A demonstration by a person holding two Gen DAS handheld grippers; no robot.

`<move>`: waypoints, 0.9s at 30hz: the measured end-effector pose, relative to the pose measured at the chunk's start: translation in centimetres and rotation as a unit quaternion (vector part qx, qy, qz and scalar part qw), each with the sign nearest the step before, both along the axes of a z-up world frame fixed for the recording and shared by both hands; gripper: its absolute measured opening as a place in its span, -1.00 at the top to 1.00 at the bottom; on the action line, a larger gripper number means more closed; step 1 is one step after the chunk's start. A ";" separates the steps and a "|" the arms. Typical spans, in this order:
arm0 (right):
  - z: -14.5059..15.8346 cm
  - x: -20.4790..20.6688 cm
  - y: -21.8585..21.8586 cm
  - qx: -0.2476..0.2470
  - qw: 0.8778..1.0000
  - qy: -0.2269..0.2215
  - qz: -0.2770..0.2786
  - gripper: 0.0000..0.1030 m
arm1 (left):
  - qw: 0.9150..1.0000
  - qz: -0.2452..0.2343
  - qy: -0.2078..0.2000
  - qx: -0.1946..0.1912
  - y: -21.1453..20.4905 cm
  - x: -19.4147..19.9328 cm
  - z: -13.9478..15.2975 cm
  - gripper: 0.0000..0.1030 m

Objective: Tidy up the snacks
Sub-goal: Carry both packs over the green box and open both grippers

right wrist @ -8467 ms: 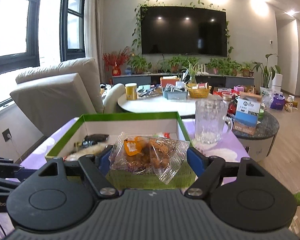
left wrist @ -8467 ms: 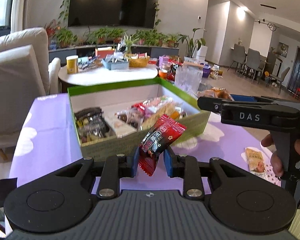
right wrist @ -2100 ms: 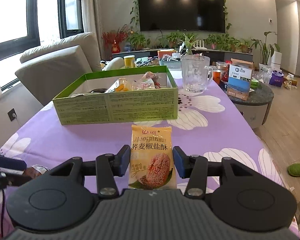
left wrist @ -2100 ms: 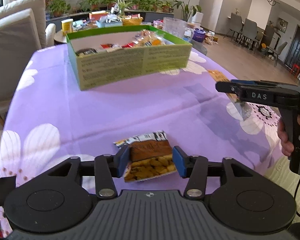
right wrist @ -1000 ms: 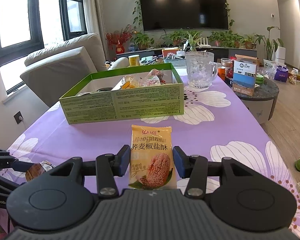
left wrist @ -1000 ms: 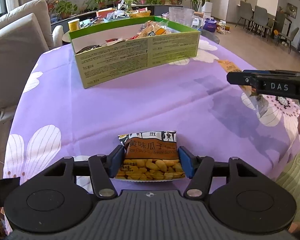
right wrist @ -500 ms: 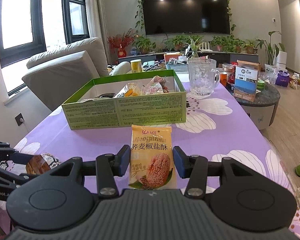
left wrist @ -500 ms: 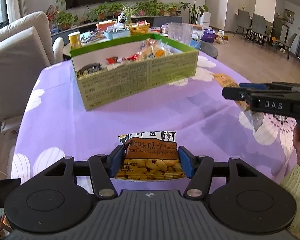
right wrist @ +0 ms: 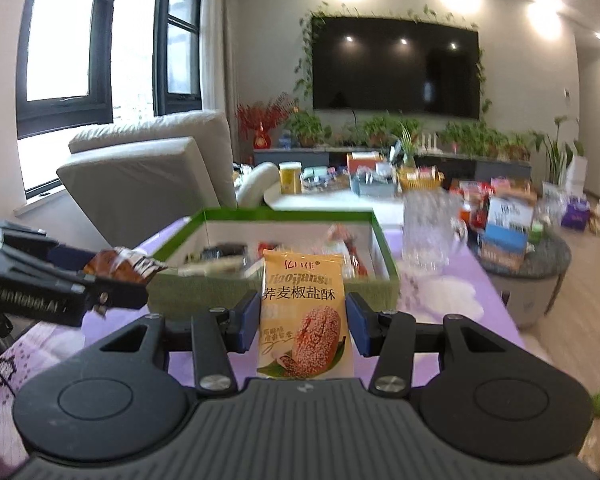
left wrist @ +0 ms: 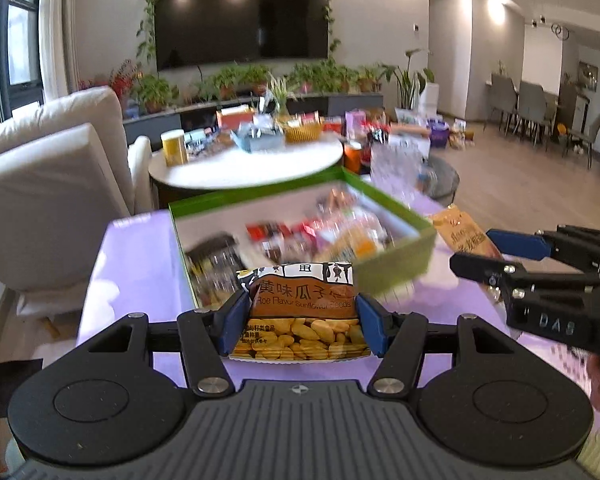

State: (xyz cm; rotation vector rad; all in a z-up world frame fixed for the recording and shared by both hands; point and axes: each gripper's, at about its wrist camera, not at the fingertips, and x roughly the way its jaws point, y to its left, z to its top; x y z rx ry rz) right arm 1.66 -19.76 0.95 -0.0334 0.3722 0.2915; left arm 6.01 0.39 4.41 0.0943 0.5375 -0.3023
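**Two packets held before the green box**

Two tools are in our hands, each clamped on one snack. Our left tool (left wrist: 300,322) grips a brown sunflower seed packet (left wrist: 302,312) between its blue pads, which press on the packet's two sides; the packet lies roughly flat. Just ahead of this tool stands the green box (left wrist: 396,264), open-topped and holding a blurred heap of wrapped snacks. Our right tool (right wrist: 303,322) grips a yellow biscuit packet (right wrist: 303,312) upright, its pads against both edges. The same box sits directly ahead of it, on the purple flowered worktop (right wrist: 440,344). To the right of the box, beyond the right tool, stands a clear glass pitcher (right wrist: 430,236). From each view, the other tool shows at the side, level with the box's near wall.
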 end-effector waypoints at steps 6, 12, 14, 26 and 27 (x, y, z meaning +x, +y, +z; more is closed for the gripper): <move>1.4 2.0 1.0 -0.008 0.999 -0.030 0.011 -0.06 | 1.000 0.009 -0.020 -0.002 0.9 2.9 1.4 -0.08; 1.6 4.3 1.4 -0.011 0.999 -0.034 0.012 -0.06 | 1.000 0.015 -0.013 -0.021 1.1 5.8 1.2 -0.08; 1.8 5.1 1.6 -0.012 0.999 -0.036 0.013 -0.06 | 0.999 0.016 -0.012 -0.027 1.0 6.8 1.1 -0.08; 1.0 10.5 2.5 0.010 1.000 -0.018 0.010 -0.06 | 0.999 0.022 0.016 -0.047 0.5 13.5 -1.6 -0.08; 0.8 11.1 2.6 0.011 1.000 -0.015 0.009 -0.06 | 0.998 0.026 0.020 -0.048 0.5 14.2 -1.9 -0.08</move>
